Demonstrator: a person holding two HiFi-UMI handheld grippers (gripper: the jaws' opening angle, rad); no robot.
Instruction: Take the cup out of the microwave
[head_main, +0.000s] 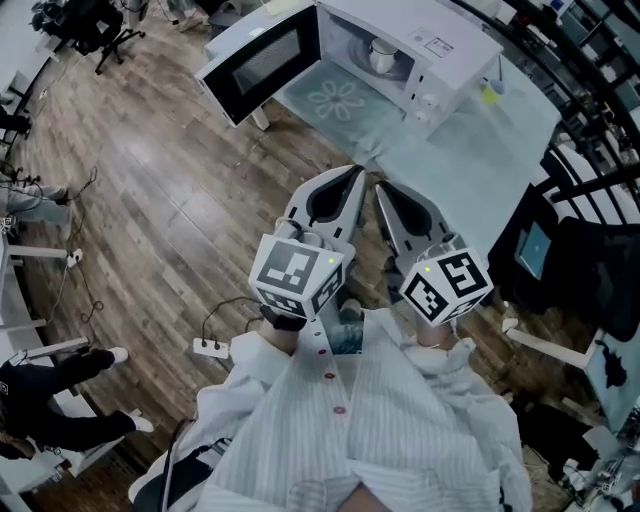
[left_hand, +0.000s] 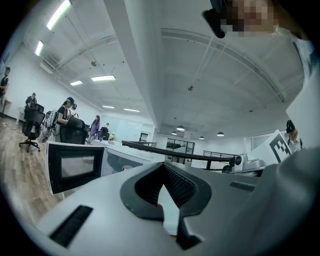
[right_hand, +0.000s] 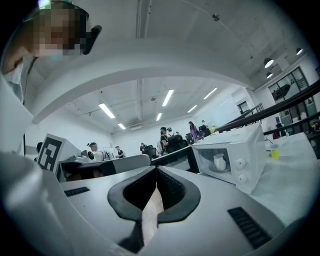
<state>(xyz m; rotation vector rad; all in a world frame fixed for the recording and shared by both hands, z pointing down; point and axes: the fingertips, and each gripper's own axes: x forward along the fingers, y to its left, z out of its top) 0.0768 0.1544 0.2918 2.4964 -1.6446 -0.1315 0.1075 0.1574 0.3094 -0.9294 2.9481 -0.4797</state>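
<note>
A white cup (head_main: 383, 55) stands inside the white microwave (head_main: 437, 40), whose door (head_main: 262, 62) hangs wide open to the left. In the right gripper view the cup (right_hand: 219, 161) shows through the oven's open front, far ahead and to the right. Both grippers are held close to the person's chest, side by side, pointing toward the microwave and well short of it. The left gripper (head_main: 357, 172) (left_hand: 163, 166) has its jaws together with nothing between them. The right gripper (head_main: 378, 187) (right_hand: 156, 170) is likewise shut and holds nothing.
The microwave sits on a pale-clothed table (head_main: 480, 170) with a small yellow cup (head_main: 491, 92) beside it. A black chair (head_main: 590, 260) stands at the right. A power strip (head_main: 212, 347) and cables lie on the wooden floor. Other people stand in the background.
</note>
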